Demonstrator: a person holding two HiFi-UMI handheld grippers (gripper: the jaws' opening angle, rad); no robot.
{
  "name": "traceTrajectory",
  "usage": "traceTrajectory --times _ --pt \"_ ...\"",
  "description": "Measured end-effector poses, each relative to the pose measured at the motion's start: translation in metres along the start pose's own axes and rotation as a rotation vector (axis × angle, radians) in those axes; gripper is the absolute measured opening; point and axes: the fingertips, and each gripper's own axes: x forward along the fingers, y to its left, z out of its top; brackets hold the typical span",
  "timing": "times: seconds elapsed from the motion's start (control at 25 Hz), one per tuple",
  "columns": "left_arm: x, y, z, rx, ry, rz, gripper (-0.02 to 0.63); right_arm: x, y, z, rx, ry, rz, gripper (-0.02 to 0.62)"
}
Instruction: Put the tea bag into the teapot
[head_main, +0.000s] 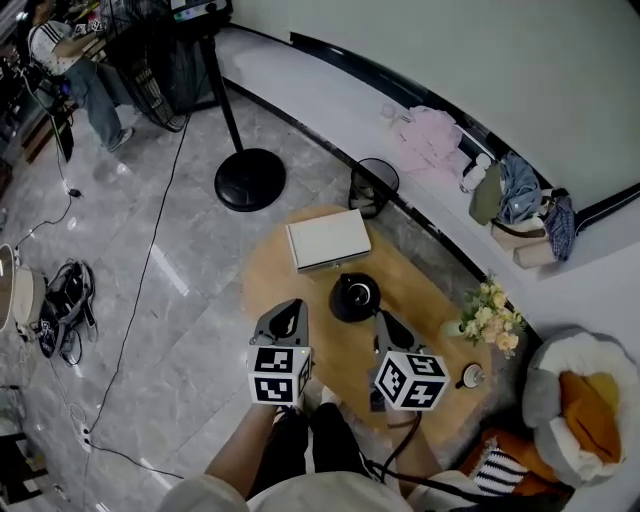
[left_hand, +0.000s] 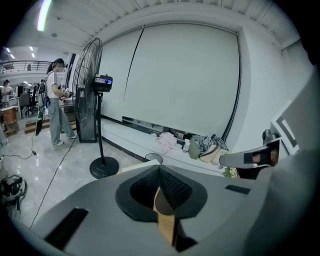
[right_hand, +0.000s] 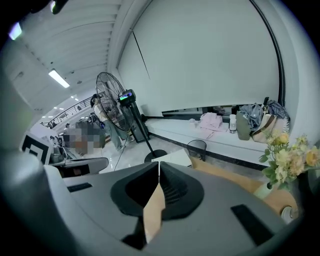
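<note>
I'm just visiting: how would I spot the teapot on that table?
Find the round wooden table on the grey marble floor. Near its middle, on the person's side of the flat white box, sits the teapot. It is the only round, glossy black thing on it; the box is pale and rectangular, the flowers yellow.

Teapot (head_main: 354, 297) unobstructed; box (head_main: 328, 239) just behind

one teapot (head_main: 354, 297), one white box (head_main: 328, 239), one flower vase (head_main: 488, 322), two tools (head_main: 288, 312) (head_main: 383, 322).
</note>
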Motion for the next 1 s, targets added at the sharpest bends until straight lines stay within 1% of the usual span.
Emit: traceTrajectory --times 0.2,0.4,0.56,0.8,1.0 --pt "-0.023 -0.005 0.018 0.018 -0.029 -0.016 0.017 -0.023 0.007 0.011 -0.014 -0.019 -0.015 0.035" --pt "-0.037 -0.008 0.054 0.035 -0.101 -0.02 0.017 -0.042 0.01 0.039 -0.051 -0.065 -0.021 0.035" --pt "-0.045 -0.015 0.081 0.03 -0.141 -0.042 0.017 -0.06 0.012 0.06 -0.065 -0.105 -0.021 0.035" --pt "-0.063 -0.029 0.132 0.074 -0.238 -0.061 0.017 -0.092 0.012 0.101 -0.091 -0.206 -0.032 0.035" --pt "-0.074 -0.031 0.155 0.062 -0.282 -0.081 0.017 -0.114 0.012 0.127 -0.113 -0.282 -0.053 0.035"
